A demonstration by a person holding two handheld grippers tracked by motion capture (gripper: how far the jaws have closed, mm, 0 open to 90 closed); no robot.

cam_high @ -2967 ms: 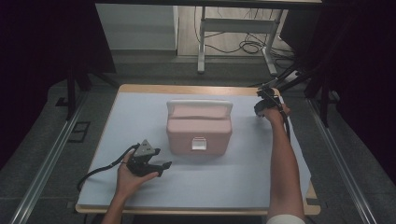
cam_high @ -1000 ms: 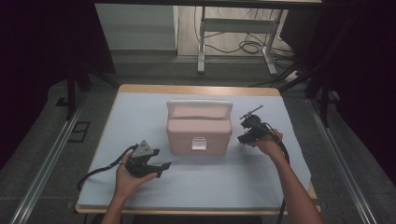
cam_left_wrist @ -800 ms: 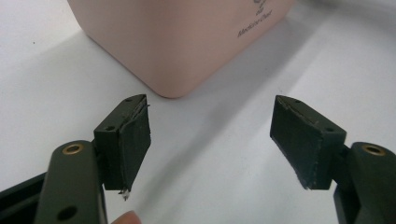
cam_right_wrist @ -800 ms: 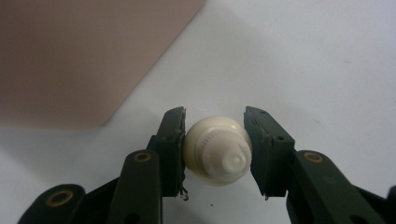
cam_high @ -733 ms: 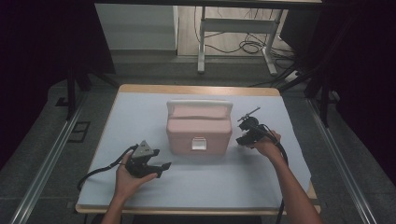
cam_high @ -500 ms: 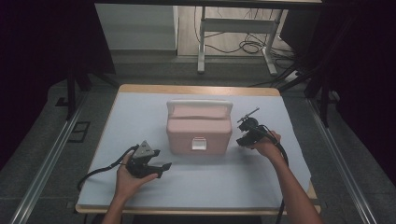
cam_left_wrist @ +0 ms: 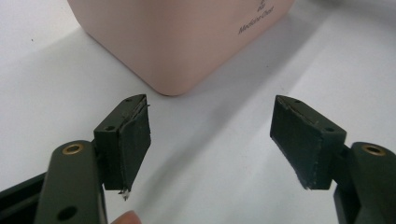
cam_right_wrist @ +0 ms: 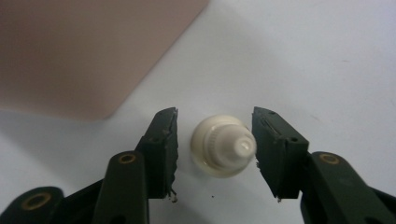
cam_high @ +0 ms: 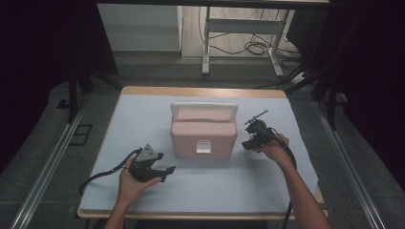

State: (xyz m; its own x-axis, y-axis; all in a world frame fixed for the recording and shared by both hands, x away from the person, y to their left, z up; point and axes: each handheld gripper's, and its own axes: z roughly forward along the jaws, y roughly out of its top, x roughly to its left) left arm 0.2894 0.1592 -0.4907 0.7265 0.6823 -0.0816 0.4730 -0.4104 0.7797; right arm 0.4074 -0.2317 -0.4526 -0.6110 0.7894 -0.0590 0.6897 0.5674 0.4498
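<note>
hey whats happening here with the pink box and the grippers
A person works at the table with a gripper in each hand. The right gripper sits beside the closed pink box; its jaws have just been opening and now straddle a small white bottle standing on the table, with a gap on both sides. The left gripper rests open near the box's front corner, holding nothing.

A lab-like recording space: dark curtains (cam_high: 43,52) flank a white-covered tabletop (cam_high: 143,114), floor rails (cam_high: 43,171) run alongside, and loose cables (cam_high: 253,47) lie under a metal-legged desk (cam_high: 239,28) behind.
</note>
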